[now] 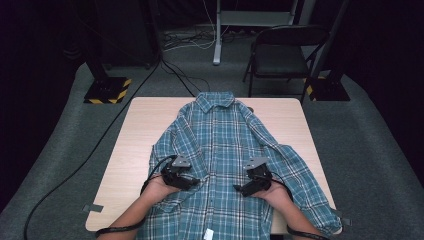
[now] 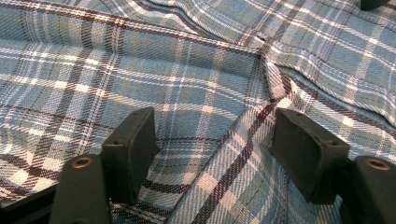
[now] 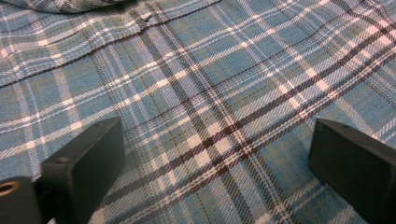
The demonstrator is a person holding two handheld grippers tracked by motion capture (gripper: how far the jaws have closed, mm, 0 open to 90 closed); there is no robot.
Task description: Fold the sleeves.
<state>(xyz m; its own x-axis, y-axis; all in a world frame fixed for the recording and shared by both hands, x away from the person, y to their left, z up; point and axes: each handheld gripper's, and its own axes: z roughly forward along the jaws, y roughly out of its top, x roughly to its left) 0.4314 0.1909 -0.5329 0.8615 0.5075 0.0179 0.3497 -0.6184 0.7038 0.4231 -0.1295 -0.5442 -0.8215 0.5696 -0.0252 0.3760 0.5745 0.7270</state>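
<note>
A blue plaid shirt (image 1: 220, 145) lay spread flat on the tabletop (image 1: 135, 145), collar at the far edge, front up, its hem hanging over the near edge by the person. A small white tag showed near the hem. One sleeve lay folded in along the left side; the other stretched out toward the right near corner.

The left gripper (image 1: 192, 181) was over the lower left part of the shirt, pointing inward toward the placket. In the left gripper view (image 2: 212, 140) its jaws stood apart with nothing pinched; a raised fold of cloth ran up between them, and neither pad pressed on it.

The right gripper (image 1: 239, 189) was over the lower right part of the shirt, pointing inward, well apart from the left one. In the right gripper view (image 3: 215, 154) its jaws stood wide open above flat plaid cloth, holding nothing.

Beyond the tabletop stood a folding chair (image 1: 285, 55) on grey carpet, with cables trailing across the floor.
</note>
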